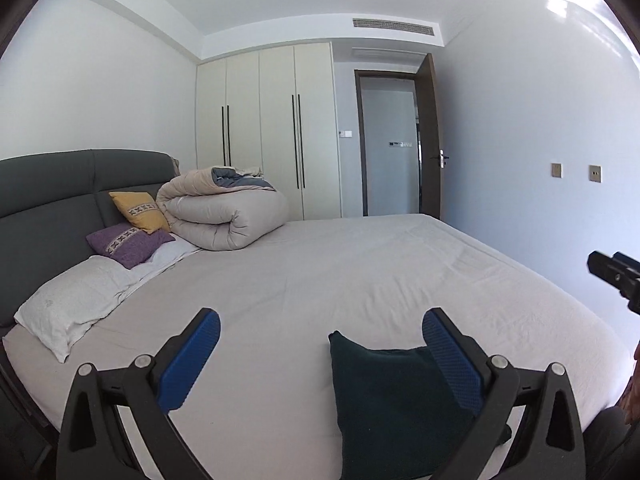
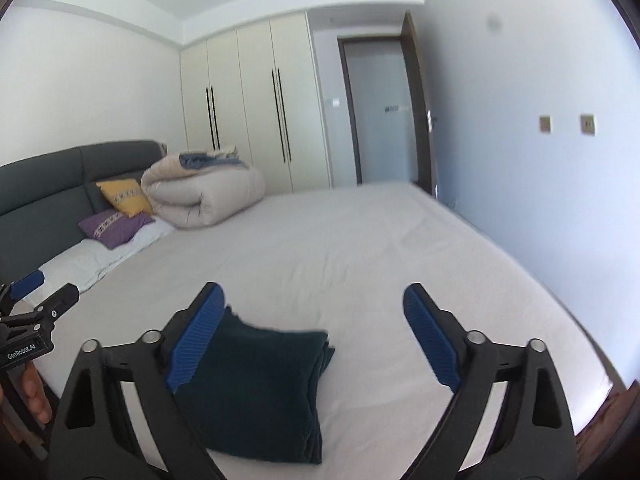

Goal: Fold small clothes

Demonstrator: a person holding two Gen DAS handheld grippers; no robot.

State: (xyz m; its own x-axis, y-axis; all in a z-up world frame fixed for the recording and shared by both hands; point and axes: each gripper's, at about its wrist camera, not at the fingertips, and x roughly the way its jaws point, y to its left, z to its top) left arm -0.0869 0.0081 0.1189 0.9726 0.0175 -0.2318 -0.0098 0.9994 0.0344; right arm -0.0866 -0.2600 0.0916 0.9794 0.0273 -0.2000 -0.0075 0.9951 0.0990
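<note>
Bed [image 2: 360, 240]: folded dark cloth [image 2: 256, 384] flat, long axis toward wardrobe [image 2: 256, 108].

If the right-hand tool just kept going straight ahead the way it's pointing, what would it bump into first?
Most likely the bed sheet. The right tool is open and empty, aimed low across the mattress. The folded dark green cloth lies below and to its left, so it would probably pass that by, though depth is hard to judge here.

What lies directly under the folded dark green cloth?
The dark green cloth lies folded in layers on the light grey bedsheet, which shows all round it. Whether anything is tucked between its layers cannot be seen.
</note>
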